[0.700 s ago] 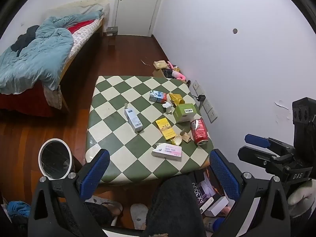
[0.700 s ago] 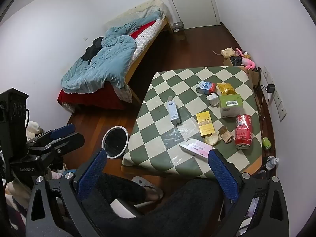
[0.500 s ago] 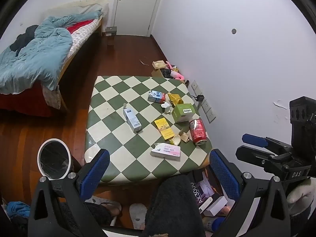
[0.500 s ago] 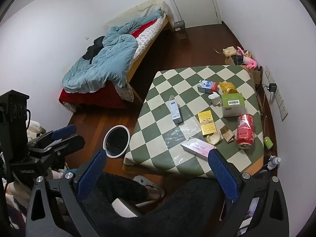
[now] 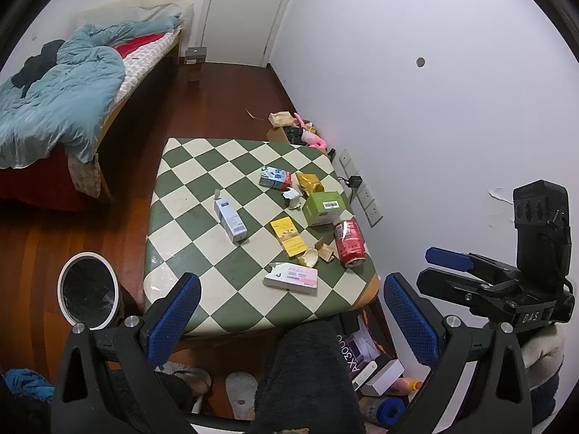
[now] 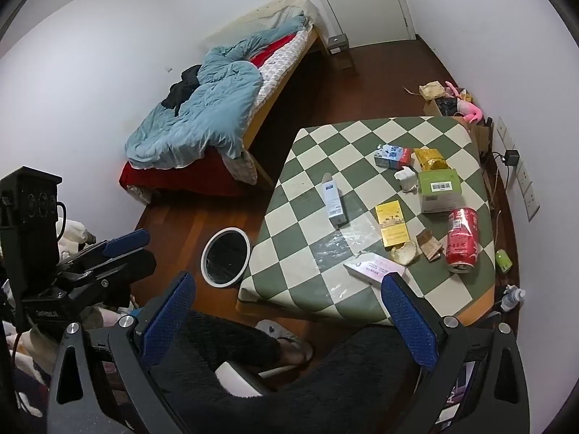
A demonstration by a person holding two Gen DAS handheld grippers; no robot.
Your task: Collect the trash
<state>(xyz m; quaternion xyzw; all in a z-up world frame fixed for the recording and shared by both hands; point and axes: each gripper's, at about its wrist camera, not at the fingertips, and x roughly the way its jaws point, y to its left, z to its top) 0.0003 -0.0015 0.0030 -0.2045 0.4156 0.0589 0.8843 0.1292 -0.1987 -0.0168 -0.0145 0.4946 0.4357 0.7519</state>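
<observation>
Basically both grippers hang wide and empty above the person's knees, short of the table point(image 5: 188, 166). Left gripper point(image 5: 289, 320), right gripper point(image 6: 286, 320). Step in hand looks like the first reach. Nearest trash is the pink box point(image 5: 291, 279) at the near edge; take it flat across its short side. Bin point(image 5: 88, 291) sits on the floor left of the table, so the left gripper suits the drop. Farther: yellow box point(image 5: 287, 237), red can point(image 5: 349, 242) lying on its side, likely to roll, then the green box point(image 5: 323, 208).

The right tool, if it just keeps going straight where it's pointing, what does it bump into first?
Probably the checkered table. The right tool is open, empty and aimed down at its near edge, around the clear plastic sheet and pink-and-white box. Depth is hard to judge.
</observation>
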